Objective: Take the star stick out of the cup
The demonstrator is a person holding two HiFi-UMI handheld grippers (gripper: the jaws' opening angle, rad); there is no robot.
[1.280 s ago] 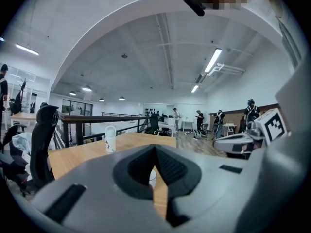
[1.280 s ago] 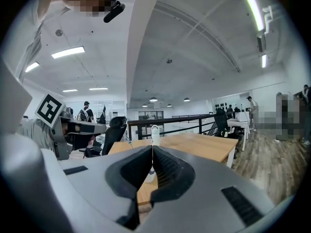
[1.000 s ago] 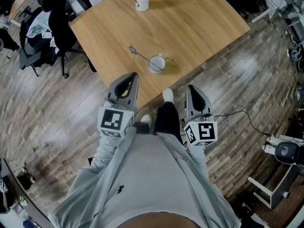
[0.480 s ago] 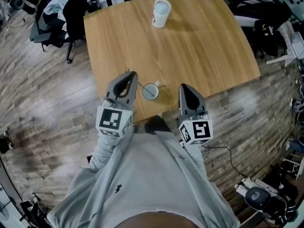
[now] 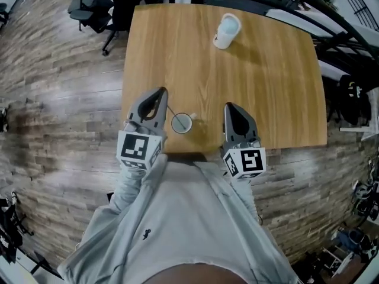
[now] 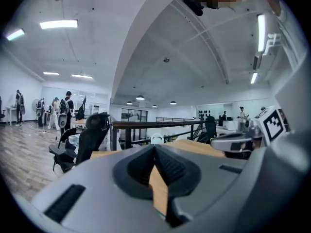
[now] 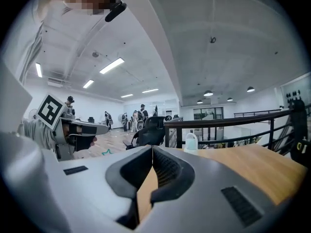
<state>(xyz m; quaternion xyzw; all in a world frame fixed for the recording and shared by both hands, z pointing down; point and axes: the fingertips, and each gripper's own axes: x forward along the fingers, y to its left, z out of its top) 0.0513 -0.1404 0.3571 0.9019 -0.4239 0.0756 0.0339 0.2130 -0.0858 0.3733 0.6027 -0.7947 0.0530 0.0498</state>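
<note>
A small white cup [image 5: 182, 123] stands near the front edge of the wooden table [image 5: 266, 87]. The thin star stick [image 5: 172, 113] leans out of it to the upper left, and its star end is hidden behind my left gripper [image 5: 161, 92]. That gripper is shut and empty, just left of the cup. My right gripper [image 5: 230, 107] is shut and empty too, a little to the cup's right. In the right gripper view a small teal star [image 7: 107, 152] shows beyond the shut right gripper [image 7: 152, 147]. The left gripper [image 6: 155, 147] points along the tabletop.
A taller white cup [image 5: 227, 31] stands at the table's far side and also shows as the far cup [image 6: 156, 139]. Black office chairs [image 5: 98, 5] crowd the far left corner. Wood floor surrounds the table. A railing [image 7: 228, 123] lies beyond it.
The view has swung so the table lies straight ahead. Both grippers now sit over its front edge on either side of the small cup. The star end has gone behind the left gripper.
</note>
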